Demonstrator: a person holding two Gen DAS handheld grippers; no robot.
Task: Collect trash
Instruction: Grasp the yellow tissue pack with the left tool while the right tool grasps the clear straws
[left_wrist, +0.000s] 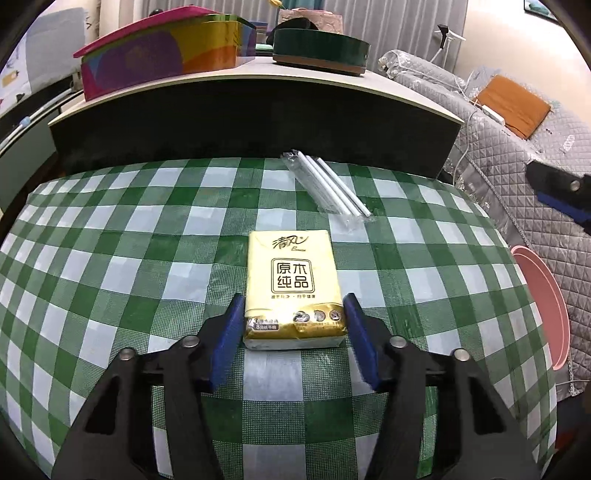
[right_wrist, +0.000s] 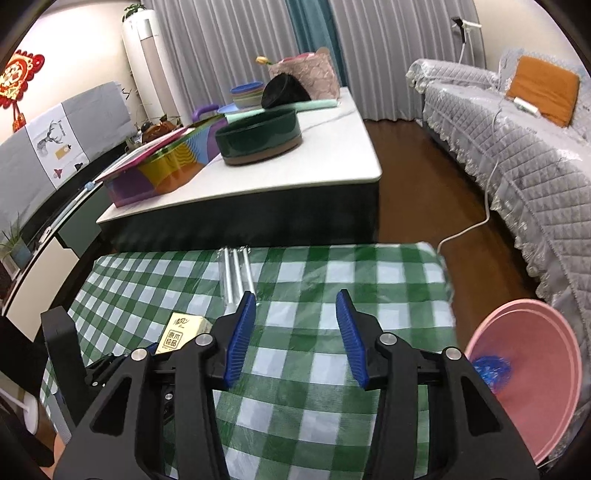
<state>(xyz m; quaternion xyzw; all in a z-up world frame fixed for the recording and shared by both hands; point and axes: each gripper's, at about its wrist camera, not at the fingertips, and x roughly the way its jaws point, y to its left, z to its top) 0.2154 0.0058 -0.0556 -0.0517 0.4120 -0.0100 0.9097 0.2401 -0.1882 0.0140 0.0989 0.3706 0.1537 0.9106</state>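
A yellow tissue pack lies on the green checked tablecloth. My left gripper is open, its blue fingers on either side of the pack's near end, close to its sides. A clear bag of white straws lies beyond the pack near the table's far edge. In the right wrist view my right gripper is open and empty above the cloth, with the straws just left of its left fingertip and the tissue pack further left. A pink basin sits off the table's right edge with something blue inside.
A low white-topped table behind holds a colourful box, a dark green round tin and bowls. A grey quilted sofa with an orange cushion stands right. A white cable runs across the wooden floor.
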